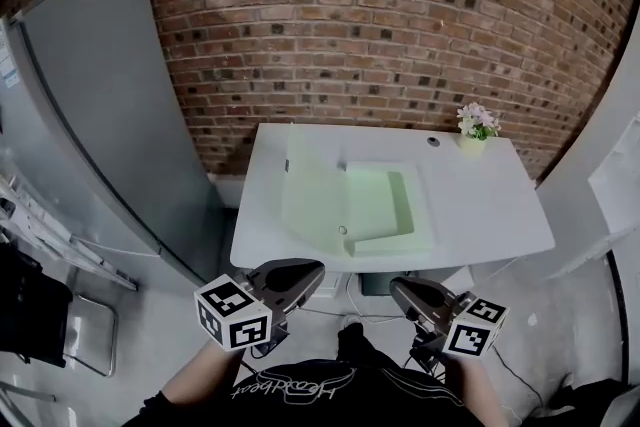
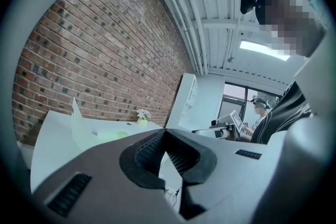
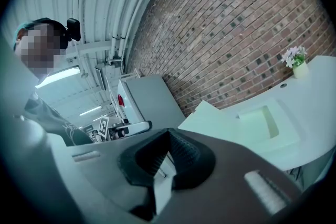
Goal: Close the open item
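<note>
Box [image 1: 375, 200] of pale green lies open, bare inside, on the table [image 1: 490, 205]; left tongs [image 2: 165, 131] and right tongs [image 3: 169, 131] closed, empty.

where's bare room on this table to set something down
The widest bare patch is on the right of the table, between the open box and the flower pot. A narrower strip runs behind the box along the brick wall. Box and raised lid crowd the middle and left.

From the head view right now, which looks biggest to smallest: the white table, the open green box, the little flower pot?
1. white table
2. open pale green box, lying on it
3. flower pot, by far the smallest, at the back edge
</note>
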### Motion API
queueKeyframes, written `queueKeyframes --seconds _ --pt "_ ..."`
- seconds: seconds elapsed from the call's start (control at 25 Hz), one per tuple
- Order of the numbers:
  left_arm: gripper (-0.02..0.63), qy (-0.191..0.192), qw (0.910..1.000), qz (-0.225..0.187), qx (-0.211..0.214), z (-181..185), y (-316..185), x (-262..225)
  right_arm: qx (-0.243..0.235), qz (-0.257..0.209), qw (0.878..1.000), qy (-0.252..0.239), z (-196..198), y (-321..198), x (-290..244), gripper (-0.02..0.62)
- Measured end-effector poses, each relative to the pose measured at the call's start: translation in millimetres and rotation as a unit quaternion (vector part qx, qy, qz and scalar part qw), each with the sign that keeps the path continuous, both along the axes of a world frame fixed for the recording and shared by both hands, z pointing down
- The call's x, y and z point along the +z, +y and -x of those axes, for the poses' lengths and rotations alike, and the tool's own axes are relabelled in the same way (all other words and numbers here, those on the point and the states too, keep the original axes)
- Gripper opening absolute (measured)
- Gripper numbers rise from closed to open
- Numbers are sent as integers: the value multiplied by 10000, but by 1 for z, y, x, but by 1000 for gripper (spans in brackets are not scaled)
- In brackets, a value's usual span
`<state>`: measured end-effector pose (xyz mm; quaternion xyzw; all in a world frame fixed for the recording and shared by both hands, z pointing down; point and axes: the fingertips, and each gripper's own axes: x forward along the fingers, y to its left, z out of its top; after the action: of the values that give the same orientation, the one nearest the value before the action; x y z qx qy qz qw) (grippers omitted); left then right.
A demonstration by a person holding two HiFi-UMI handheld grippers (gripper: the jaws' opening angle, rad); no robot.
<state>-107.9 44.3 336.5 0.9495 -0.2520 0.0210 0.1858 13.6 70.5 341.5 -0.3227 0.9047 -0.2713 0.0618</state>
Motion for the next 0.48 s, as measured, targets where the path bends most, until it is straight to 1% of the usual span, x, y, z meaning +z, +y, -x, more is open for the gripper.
queueKeyframes --seconds 0.2,0.48 --pt "2 -67 9997 -71 -237 11 -20 -6 -89 -87 9999 -25 -2 -25 -7 3" --pt "2 -155 9975 4 -689 32 -56 -6 -209 58 9996 -153 -6 -66 2 5"
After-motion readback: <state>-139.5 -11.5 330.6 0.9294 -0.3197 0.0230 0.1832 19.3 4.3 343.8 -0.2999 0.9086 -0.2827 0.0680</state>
